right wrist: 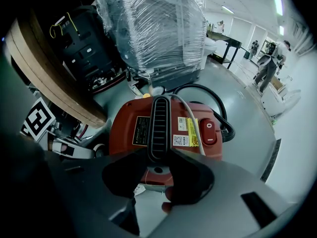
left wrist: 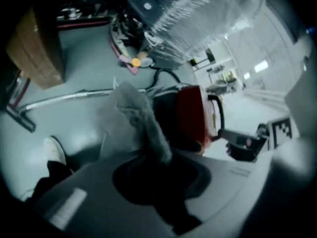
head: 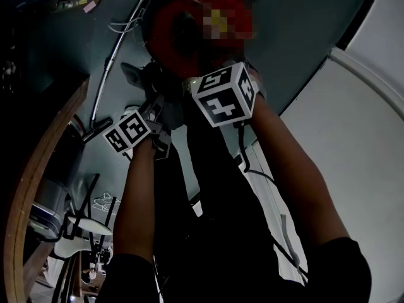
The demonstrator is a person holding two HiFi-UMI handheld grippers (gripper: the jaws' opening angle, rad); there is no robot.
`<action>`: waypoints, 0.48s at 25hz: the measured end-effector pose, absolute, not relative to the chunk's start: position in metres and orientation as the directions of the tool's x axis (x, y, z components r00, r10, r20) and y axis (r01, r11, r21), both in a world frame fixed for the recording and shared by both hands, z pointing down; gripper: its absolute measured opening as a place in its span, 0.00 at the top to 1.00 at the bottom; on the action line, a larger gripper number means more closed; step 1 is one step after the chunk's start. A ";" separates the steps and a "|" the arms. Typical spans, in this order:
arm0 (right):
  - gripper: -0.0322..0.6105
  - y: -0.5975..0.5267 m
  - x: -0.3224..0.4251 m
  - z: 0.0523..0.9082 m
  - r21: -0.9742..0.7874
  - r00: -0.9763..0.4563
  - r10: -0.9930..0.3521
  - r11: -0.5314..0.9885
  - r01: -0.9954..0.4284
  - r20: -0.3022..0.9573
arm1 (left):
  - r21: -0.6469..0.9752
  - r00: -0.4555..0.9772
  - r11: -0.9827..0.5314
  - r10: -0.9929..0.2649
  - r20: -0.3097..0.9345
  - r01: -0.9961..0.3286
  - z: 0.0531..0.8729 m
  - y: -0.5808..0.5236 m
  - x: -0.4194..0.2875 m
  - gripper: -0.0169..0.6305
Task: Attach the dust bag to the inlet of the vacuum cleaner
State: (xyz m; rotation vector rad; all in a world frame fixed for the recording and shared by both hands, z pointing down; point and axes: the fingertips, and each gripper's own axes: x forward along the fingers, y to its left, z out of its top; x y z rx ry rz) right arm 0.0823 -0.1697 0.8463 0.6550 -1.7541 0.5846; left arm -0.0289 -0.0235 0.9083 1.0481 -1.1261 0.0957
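While dust bag [left wrist: 141, 120] fronts vacuum cleaner [right wrist: 124, 122], wrapped load [right wrist: 158, 29] stands behind.

plastic-wrapped crate [right wrist: 158, 29], round wooden board [right wrist: 49, 68], grey floor [right wrist: 247, 108]

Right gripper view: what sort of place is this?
Probably a warehouse or workshop hall: a tall load wrapped in clear stretch film, a smooth grey painted floor, and a long workbench in the bright open bay behind.

Vacuum cleaner [right wrist: 166, 128] as anchor: wrapped pallet load [right wrist: 158, 29] stands close behind it, wooden round board [right wrist: 49, 73] crowds its left, black hose [right wrist: 224, 120] loops against its right side, and the bare grey floor [right wrist: 247, 93] beyond that hose gives open passing room.
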 end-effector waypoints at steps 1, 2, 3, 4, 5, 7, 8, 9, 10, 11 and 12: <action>0.74 -0.170 0.082 0.847 -0.059 -0.227 -0.137 0.724 -0.688 0.964 | 0.646 0.473 0.575 -0.443 0.761 -0.502 0.909 -0.023 -0.030 0.89; 0.74 -0.170 0.082 0.847 -0.059 -0.227 -0.137 0.724 -0.687 0.964 | 0.654 0.470 0.590 -0.459 0.754 -0.474 0.909 -0.024 -0.030 0.89; 0.74 -0.170 0.082 0.848 -0.058 -0.227 -0.138 0.724 -0.687 0.964 | 0.658 0.468 0.595 -0.467 0.751 -0.463 0.910 -0.024 -0.031 0.89; 0.74 -0.170 0.082 0.848 -0.058 -0.227 -0.138 0.724 -0.687 0.964 | 0.657 0.465 0.592 -0.468 0.751 -0.466 0.910 -0.024 -0.031 0.89; 0.74 -0.170 0.082 0.848 -0.059 -0.227 -0.137 0.724 -0.687 0.964 | 0.652 0.462 0.579 -0.462 0.757 -0.490 0.909 -0.024 -0.030 0.90; 0.74 -0.170 0.083 0.845 -0.059 -0.225 -0.134 0.724 -0.688 0.965 | 0.622 0.455 0.495 -0.425 0.782 -0.607 0.906 -0.025 -0.026 0.90; 0.74 -0.170 0.083 0.844 -0.059 -0.223 -0.133 0.724 -0.688 0.966 | 0.599 0.454 0.425 -0.398 0.797 -0.679 0.905 -0.026 -0.023 0.90; 0.74 -0.170 0.083 0.844 -0.060 -0.223 -0.133 0.724 -0.687 0.966 | 0.575 0.455 0.352 -0.370 0.810 -0.739 0.905 -0.027 -0.019 0.89; 0.74 -0.170 0.083 0.845 -0.060 -0.224 -0.132 0.724 -0.688 0.966 | 0.557 0.456 0.293 -0.348 0.819 -0.777 0.905 -0.027 -0.017 0.89; 0.74 -0.170 0.082 0.845 -0.062 -0.224 -0.131 0.723 -0.688 0.966 | 0.551 0.460 0.267 -0.336 0.822 -0.790 0.905 -0.027 -0.016 0.89; 0.74 -0.170 0.082 0.845 -0.062 -0.224 -0.130 0.724 -0.687 0.966 | 0.561 0.467 0.282 -0.337 0.817 -0.778 0.905 -0.027 -0.017 0.89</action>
